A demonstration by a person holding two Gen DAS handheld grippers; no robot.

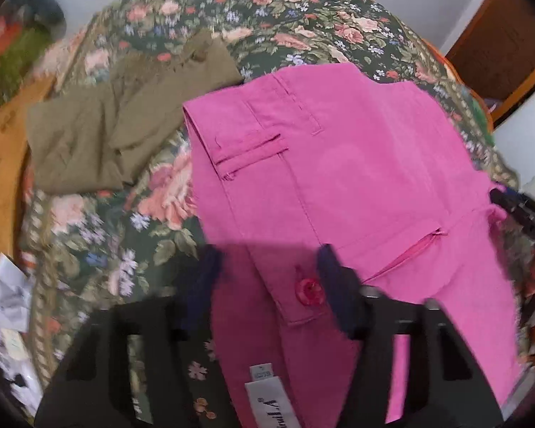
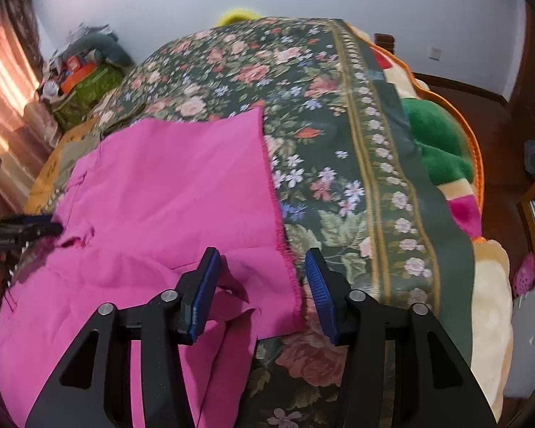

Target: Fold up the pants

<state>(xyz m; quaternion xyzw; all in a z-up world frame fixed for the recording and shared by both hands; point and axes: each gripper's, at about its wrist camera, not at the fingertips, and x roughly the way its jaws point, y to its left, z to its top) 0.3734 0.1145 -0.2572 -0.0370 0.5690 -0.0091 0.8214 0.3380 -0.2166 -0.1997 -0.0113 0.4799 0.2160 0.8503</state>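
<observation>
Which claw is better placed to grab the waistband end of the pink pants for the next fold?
Probably left: the left claw straddles the pink cotton pants' buttoned waistband; the right sits at the hem.

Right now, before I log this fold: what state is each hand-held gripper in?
Left hand-held gripper: open, over the pink pants, gripping nothing.
Right hand-held gripper: open, pants hem between its jaws, not pinched.

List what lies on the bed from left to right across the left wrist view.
Orange-yellow cloth → olive green garment → pink pants → right gripper at the pants' right edge.
</observation>
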